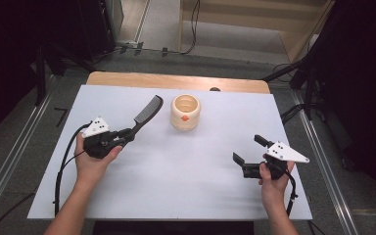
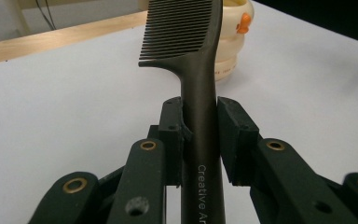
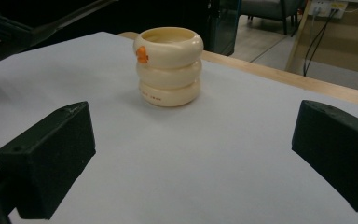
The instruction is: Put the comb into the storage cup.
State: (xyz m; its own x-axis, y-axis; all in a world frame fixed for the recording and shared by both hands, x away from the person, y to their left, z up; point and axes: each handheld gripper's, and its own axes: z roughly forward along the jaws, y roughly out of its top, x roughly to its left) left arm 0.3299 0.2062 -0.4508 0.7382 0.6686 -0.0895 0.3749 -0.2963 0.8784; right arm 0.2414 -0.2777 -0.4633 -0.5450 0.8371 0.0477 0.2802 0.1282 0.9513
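Left claw (image 1: 126, 133) is clamped on the handle of the dark comb (image 1: 146, 113), carried clear of the table (image 1: 176, 191) with its toothed end aimed toward the cream ringed cup (image 1: 185, 112); pickup looks done, and getting the comb into the cup is probably what's left. Right claw (image 1: 247, 151) hangs empty with jaws spread wide, well right of the cup and facing it. Bare table between comb and cup, nothing in the way; floor cables lie well off.

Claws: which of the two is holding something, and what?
The left claw, at the high view's left: its jaws are clamped on the handle of the black comb. The right claw stands wide open with nothing between its jaws, pointing toward the cream cup.
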